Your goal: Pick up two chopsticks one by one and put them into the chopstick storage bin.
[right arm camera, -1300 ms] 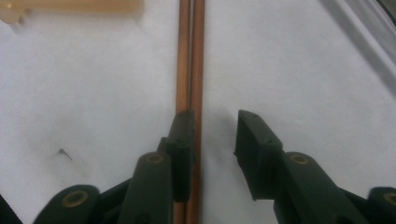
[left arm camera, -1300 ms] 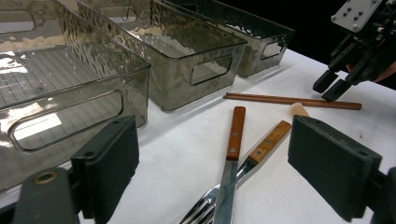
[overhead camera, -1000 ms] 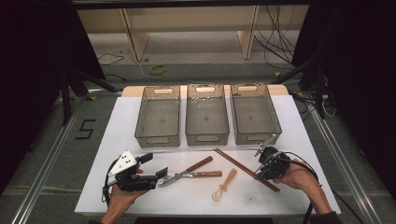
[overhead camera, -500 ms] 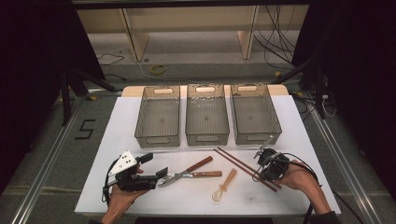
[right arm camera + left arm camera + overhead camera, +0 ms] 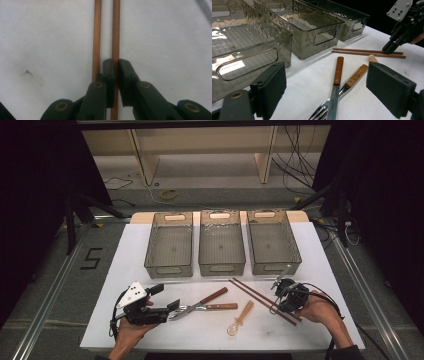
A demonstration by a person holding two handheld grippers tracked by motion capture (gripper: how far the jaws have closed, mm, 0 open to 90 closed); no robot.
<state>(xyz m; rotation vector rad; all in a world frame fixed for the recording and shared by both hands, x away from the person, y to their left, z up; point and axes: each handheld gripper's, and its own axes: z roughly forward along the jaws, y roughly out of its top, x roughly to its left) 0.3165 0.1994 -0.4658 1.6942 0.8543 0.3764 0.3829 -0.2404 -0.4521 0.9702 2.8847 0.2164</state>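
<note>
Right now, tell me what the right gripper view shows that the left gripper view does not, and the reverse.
Right gripper view alone: the right gripper from behind, its jaws having just been closing, now pinching one chopstick while the second chopstick lies free beside it on the white table.

Left gripper view alone: three grey bins, a knife, a fork, and the left gripper with jaws wide apart, nothing between the pads.

Both: the two chopsticks, the right gripper and the table.
</note>
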